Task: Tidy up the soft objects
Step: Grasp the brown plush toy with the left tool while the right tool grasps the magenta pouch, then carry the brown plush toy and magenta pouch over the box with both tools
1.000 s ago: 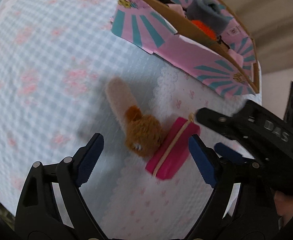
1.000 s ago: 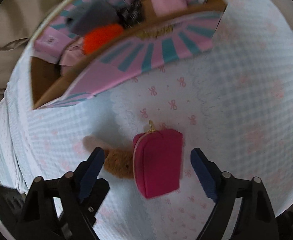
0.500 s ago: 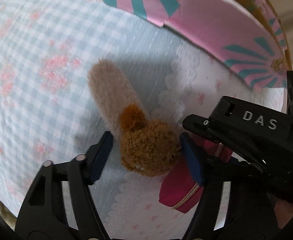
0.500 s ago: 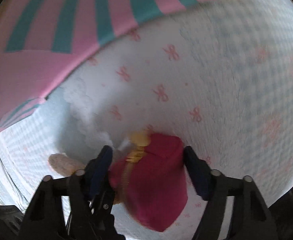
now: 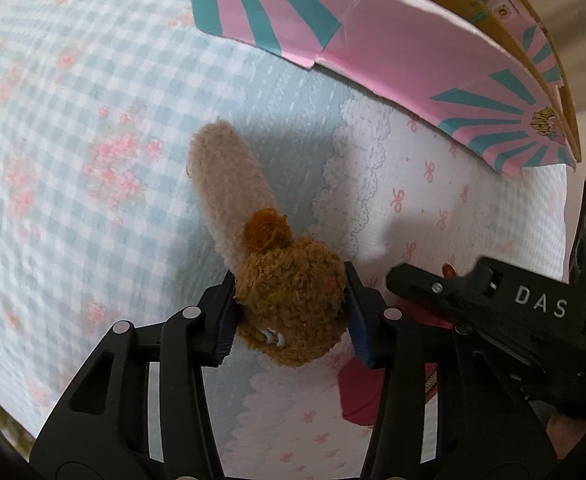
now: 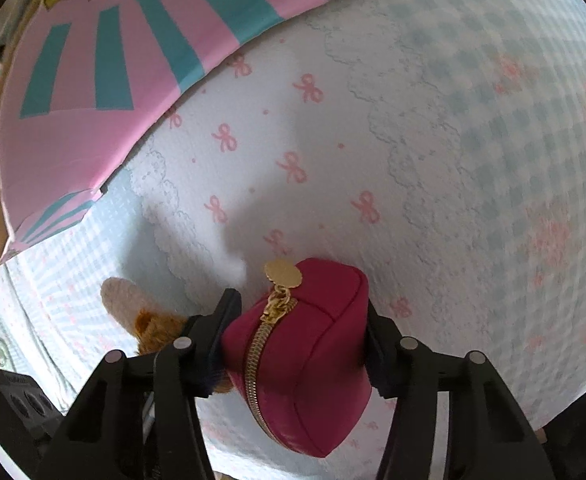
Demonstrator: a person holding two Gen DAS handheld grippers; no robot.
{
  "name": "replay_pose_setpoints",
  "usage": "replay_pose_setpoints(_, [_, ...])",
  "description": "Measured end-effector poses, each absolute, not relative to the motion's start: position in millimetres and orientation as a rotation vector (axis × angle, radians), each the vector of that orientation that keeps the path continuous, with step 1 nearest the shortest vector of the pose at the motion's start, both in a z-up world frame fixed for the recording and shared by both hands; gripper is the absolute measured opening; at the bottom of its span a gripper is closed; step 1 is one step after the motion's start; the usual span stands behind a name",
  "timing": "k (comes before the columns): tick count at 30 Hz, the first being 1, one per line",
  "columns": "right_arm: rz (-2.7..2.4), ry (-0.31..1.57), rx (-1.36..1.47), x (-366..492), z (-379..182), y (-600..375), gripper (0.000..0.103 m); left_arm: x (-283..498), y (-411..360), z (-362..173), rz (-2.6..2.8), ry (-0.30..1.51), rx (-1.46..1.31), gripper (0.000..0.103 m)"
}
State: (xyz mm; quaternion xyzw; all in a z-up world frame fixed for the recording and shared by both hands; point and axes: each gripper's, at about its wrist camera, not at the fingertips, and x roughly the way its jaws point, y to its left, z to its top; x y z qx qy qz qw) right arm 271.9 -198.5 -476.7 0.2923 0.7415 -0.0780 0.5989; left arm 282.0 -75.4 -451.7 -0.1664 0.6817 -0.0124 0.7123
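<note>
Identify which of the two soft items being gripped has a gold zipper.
The magenta pouch in the right gripper: a gold zipper and round pull run along it. The brown plush toy in the left gripper is fuzzy, zipperless.

Both grippers were black plastic with silver screw heads and ribbed navy pads [image 5: 224, 320]. The right gripper [image 5: 489, 300] carried white "DAS" lettering.

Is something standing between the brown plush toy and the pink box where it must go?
Nothing visible lies on the bedspread between the plush toy, held in the left tongs, and the box. Only the box's folded-down flap faces it. The right tongs hold the red pouch alongside.
</note>
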Motion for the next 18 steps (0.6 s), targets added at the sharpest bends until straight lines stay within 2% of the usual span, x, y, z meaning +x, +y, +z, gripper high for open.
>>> replay_pose_setpoints(7, [-0.124,1.67,0.796,251,-472,-222,0.042,276,-64,-433,-0.041,1.484,-0.357,0.042])
replay_pose_setpoints(18, [-0.045,1.533,0.853,228,-420,-232,0.041,249,-36,-364,-0.096,1.362,-0.305,0.042])
